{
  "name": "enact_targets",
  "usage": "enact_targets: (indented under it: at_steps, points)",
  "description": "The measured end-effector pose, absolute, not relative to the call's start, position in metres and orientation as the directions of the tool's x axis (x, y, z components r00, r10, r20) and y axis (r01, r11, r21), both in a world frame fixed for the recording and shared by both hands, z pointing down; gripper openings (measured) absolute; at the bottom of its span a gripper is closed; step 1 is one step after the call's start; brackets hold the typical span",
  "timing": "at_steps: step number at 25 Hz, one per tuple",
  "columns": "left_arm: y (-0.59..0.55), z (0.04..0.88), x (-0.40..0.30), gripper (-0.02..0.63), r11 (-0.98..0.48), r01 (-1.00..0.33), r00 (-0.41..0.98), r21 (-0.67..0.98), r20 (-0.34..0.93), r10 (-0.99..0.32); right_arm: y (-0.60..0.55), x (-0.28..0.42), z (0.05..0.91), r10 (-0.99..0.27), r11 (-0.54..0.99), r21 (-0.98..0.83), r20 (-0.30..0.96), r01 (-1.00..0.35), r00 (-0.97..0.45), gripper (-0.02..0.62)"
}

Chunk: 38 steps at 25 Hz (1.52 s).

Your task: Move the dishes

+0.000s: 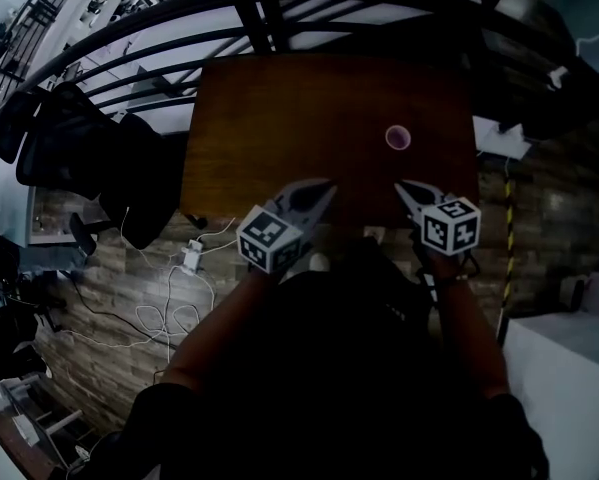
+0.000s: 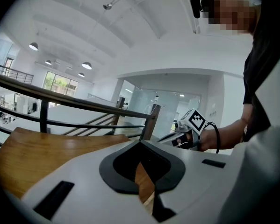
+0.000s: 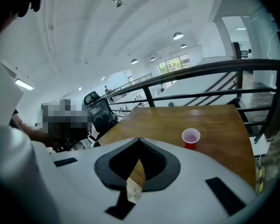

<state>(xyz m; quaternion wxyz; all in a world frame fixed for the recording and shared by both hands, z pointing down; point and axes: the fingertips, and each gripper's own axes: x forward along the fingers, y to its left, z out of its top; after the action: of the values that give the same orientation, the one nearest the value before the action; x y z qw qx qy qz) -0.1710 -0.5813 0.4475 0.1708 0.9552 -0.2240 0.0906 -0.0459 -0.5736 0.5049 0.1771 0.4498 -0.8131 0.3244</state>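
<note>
Left claw [image 1: 324, 189] and right claw [image 1: 403, 188] are held closed, empty; red cup [image 1: 397, 138] ahead, seemingly the lone dish, is left untouched.

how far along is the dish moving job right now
Nothing looks done yet: the red cup, the only dish in view, stands untouched on the wooden table. Nothing is in hand: the left gripper and right gripper hover at the table's near edge, jaws together and empty. Grasping and moving the cup is all left.

Red cup [image 1: 398, 138] upright on wooden table [image 1: 279, 118]
</note>
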Motion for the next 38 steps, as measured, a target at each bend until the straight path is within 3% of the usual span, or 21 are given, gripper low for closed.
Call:
enact_targets:
  at_steps: [13,21,38]
  points:
    - [-0.587,0.450,-0.185,-0.009,-0.841,-0.458,0.883,0.288,0.254,-0.394,-0.569,-0.055,0.491,-0.651,0.368,-0.344,0.568,-0.864,-0.504,0.011]
    - [-0.575,0.451,-0.173,-0.009,-0.875,-0.376,0.917,0.306,0.260,-0.303,-0.546,-0.034,0.486,-0.676,0.287,-0.334,0.593,-0.898,-0.437,0.011]
    - [-0.455,0.456,-0.032,-0.009,-0.951,-0.079,0.951,0.298,0.310,0.018,-0.388,0.091,0.482,-0.789,0.015,-0.371,0.566,-0.928,-0.239,0.011]
